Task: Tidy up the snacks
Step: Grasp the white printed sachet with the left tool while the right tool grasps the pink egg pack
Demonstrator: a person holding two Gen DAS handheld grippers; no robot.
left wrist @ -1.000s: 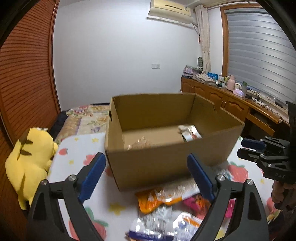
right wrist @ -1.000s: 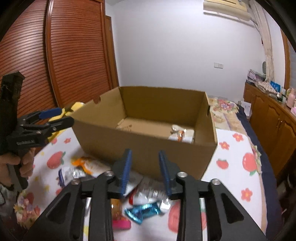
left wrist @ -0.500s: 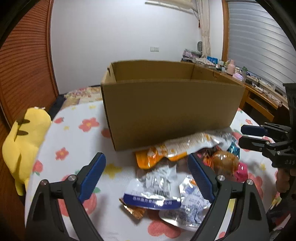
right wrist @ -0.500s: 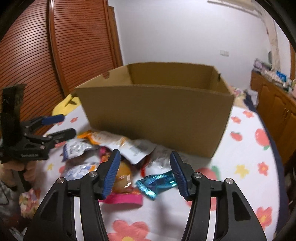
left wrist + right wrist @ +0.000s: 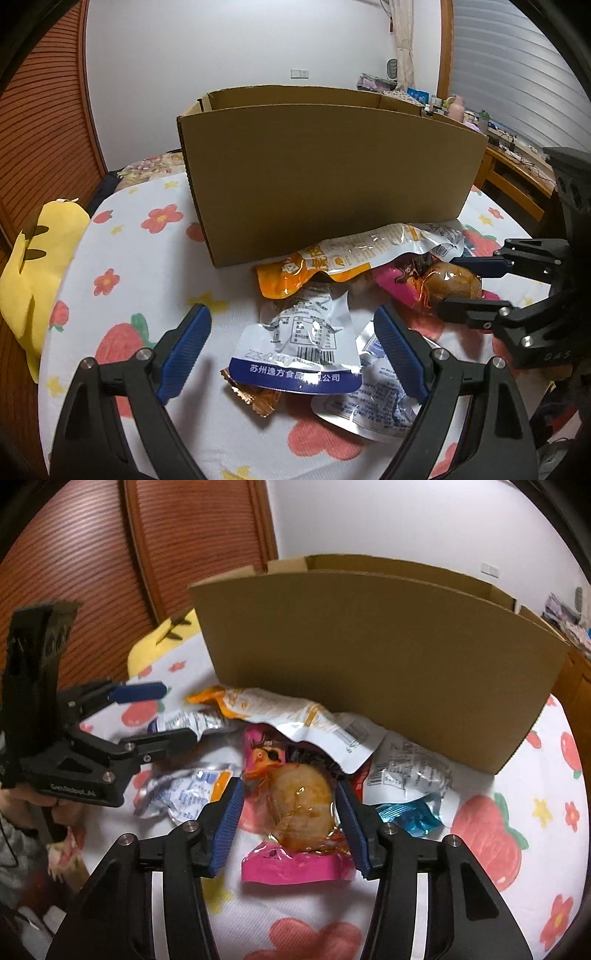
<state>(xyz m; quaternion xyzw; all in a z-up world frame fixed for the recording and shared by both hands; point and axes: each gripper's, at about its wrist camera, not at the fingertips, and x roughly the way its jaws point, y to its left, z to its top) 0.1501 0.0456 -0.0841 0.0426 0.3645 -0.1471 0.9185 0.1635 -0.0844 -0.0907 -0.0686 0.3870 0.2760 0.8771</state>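
The cardboard box (image 5: 325, 177) stands on the floral cloth (image 5: 122, 258). In front of the box lies the snack pile: an orange-white pouch (image 5: 354, 258), then the clear-wrapped brown snack (image 5: 299, 805), between the right gripper (image 5: 290, 823)'s wide fingers. The left gripper (image 5: 291, 354), also wide, straddles a blue-banded packet (image 5: 299, 347).

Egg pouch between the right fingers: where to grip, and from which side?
Probably grip the egg pouch across its brown bulge, coming from above and the near side as the right gripper already sits. Its fingers straddle the bulge, open. The bulge is the one firm, raised part; the film edges are thin and flat. The far end lies tucked under the orange-white bag, so avoid that side.
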